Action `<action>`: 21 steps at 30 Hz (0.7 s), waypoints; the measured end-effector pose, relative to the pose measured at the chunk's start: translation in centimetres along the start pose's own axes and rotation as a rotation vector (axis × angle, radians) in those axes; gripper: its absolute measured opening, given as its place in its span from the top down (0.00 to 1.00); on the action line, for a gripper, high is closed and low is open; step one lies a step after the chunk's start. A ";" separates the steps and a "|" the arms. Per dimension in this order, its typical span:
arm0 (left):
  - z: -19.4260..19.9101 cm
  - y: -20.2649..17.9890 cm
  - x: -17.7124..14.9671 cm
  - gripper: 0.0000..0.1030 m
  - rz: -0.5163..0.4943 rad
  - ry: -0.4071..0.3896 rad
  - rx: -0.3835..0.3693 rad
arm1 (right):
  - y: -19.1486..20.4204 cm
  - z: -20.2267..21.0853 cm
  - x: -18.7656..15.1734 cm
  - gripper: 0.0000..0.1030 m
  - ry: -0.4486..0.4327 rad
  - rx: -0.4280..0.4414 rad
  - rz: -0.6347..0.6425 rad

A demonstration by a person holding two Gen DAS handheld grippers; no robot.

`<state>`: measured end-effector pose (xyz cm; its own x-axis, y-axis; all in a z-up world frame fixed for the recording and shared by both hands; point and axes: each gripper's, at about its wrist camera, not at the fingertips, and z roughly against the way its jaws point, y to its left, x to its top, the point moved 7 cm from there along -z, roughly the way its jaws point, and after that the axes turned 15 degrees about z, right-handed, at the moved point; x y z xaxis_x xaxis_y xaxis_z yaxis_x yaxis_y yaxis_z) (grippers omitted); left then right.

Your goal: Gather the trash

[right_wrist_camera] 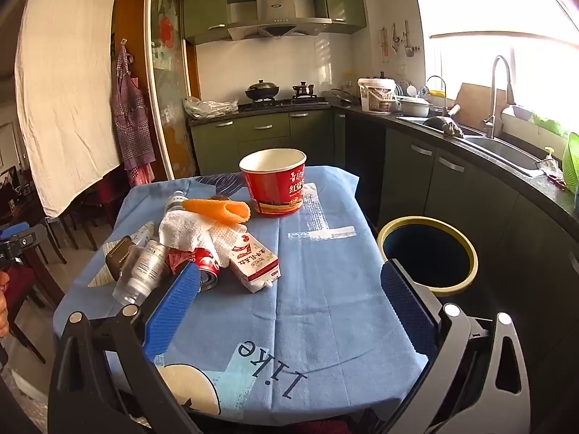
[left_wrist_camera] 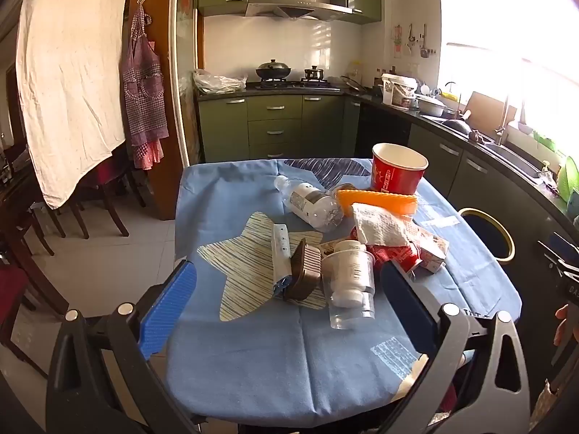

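Both grippers hang over the near edge of the surface (right_wrist_camera: 325,289), tipped down toward the trash. The left gripper (left_wrist_camera: 289,289) is spread wide with nothing in it, and so is the right gripper (right_wrist_camera: 289,289).

The trash sits in 1 loose heap toward the left half of the blue cloth: a clear cup (left_wrist_camera: 349,282) with a white jar lying inside it, a plastic bottle (left_wrist_camera: 311,204) on its side, a crushed can (right_wrist_camera: 204,264), a carton (right_wrist_camera: 255,262), a wad of tissue (right_wrist_camera: 188,233), an orange wrapper (right_wrist_camera: 220,209) and a red bowl (right_wrist_camera: 273,186) standing upright behind. The bin (right_wrist_camera: 429,255) stands open on the floor just beside the surface's right edge.

The risk, as I judge it, is the pile itself. The pieces overlap, so pulling 1 could drag or roll its neighbours; the bottle and cup look free to roll off the edge. The thin cup may buckle under a hard squeeze, and the jar could slide out if tilted.

A brown case (left_wrist_camera: 304,271) and a white tube (left_wrist_camera: 281,253) lie touching the cup, crowding that side. The loose cloth could snag a finger.
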<state>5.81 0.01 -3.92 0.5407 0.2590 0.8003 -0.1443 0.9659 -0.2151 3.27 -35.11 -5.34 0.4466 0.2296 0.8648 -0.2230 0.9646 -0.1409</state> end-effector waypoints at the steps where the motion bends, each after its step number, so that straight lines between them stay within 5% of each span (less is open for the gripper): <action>1: 0.0 0.0 0.0 0.06 -0.007 -0.005 0.000 | 0.0 -0.1 0.0 0.04 0.002 0.000 0.001; 21: -0.5 0.1 -0.8 0.06 0.003 0.015 -0.008 | -0.1 -0.7 -0.2 0.04 0.013 0.010 -0.009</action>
<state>5.78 -0.12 -4.81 0.5525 0.2617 0.7914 -0.1393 0.9651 -0.2218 3.80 -35.20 -5.88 0.4600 0.2222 0.8597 -0.2276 0.9653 -0.1277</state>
